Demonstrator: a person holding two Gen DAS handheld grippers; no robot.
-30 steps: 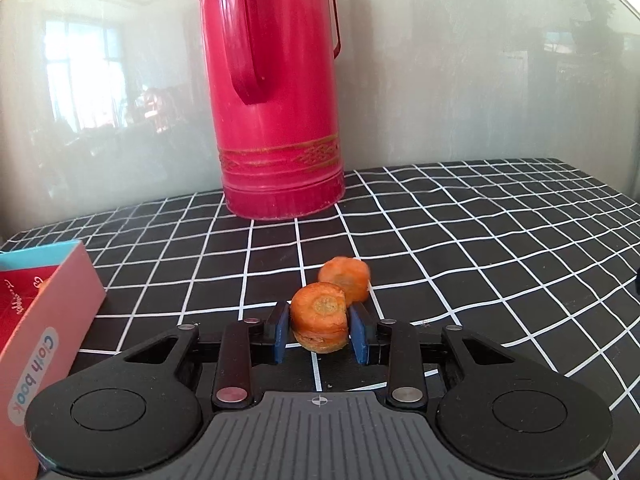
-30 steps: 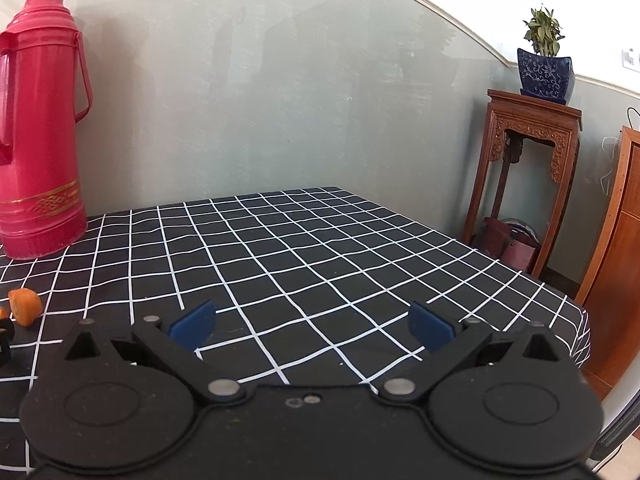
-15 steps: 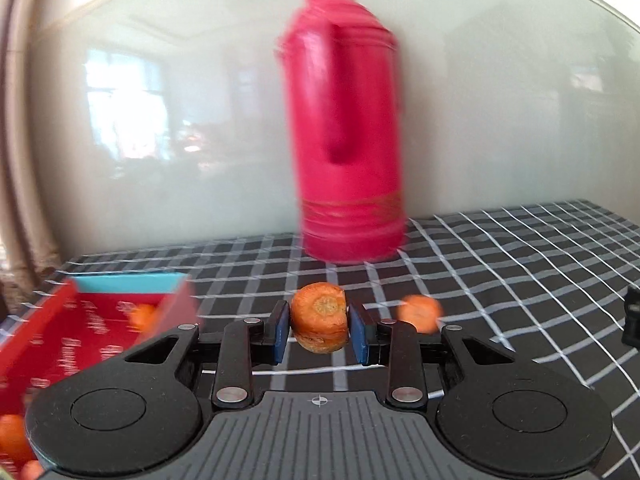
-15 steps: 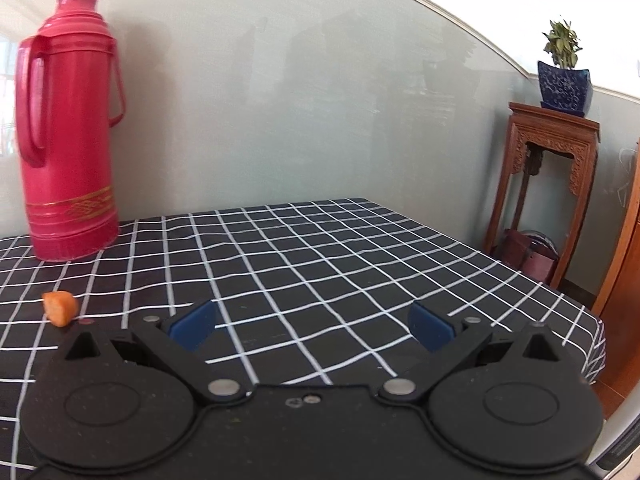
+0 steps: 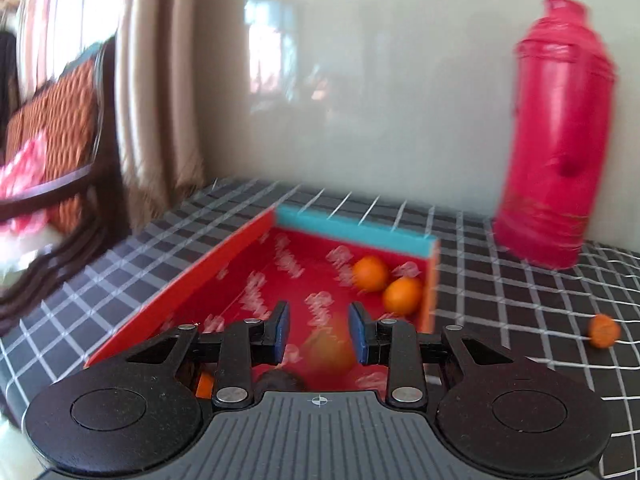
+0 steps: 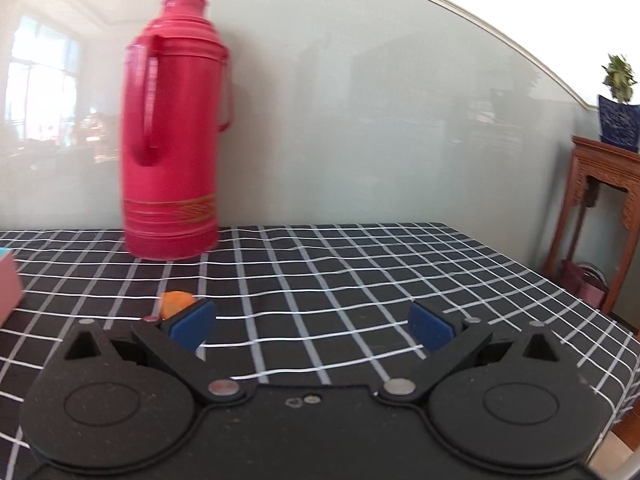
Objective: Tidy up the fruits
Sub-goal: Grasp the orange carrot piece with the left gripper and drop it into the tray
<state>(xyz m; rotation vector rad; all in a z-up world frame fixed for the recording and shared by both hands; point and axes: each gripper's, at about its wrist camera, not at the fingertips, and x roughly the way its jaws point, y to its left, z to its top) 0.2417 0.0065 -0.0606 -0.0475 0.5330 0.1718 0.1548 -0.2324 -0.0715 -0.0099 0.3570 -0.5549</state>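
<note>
In the left wrist view my left gripper [image 5: 320, 332] is open above the red box [image 5: 208, 276] with a teal far wall. A blurred orange carrot piece [image 5: 326, 354] is below the fingers, free of them, falling into the box. Two orange pieces [image 5: 370, 273] [image 5: 402, 295] lie in the box's far right corner. Another carrot piece [image 5: 603, 330] lies on the cloth right of the box; it also shows in the right wrist view [image 6: 176, 303], just beyond the left finger of my open, empty right gripper [image 6: 312, 322].
A tall red thermos [image 6: 174, 136] stands at the back by the wall, also in the left wrist view [image 5: 558, 140]. The table has a black checked cloth [image 6: 360, 272]. A wooden stand with a plant [image 6: 608, 184] is off the table's right edge. A chair [image 5: 52, 128] is at the left.
My left gripper swung left over the red box and opened, dropping the carrot piece it held. My right gripper turned left toward the thermos and the lone carrot piece.
</note>
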